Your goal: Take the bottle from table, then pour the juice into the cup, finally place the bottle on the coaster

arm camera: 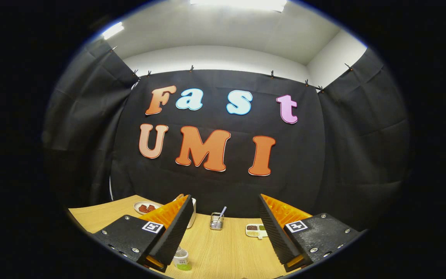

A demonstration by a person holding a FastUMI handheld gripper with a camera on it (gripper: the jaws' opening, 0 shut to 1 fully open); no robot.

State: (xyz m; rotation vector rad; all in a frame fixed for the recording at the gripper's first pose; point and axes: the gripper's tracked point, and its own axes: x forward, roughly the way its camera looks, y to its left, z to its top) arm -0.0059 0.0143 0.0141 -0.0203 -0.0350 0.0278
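Note:
My gripper [224,198] is open, held above the wooden table [223,252] with its fingers wide apart and nothing between them. A small bottle [182,259] with a pale top and green contents stands on the table low down, right beside the inner side of the left finger, near its base. A white cup [193,212] stands farther back, mostly hidden behind the left fingertip.
Beyond the fingers, near the back wall, stands a small wire-mesh holder [216,221] with a stick in it. To its right lies a white compartment tray [256,230] of dry foods. A plate [146,208] with red pieces sits at the far left.

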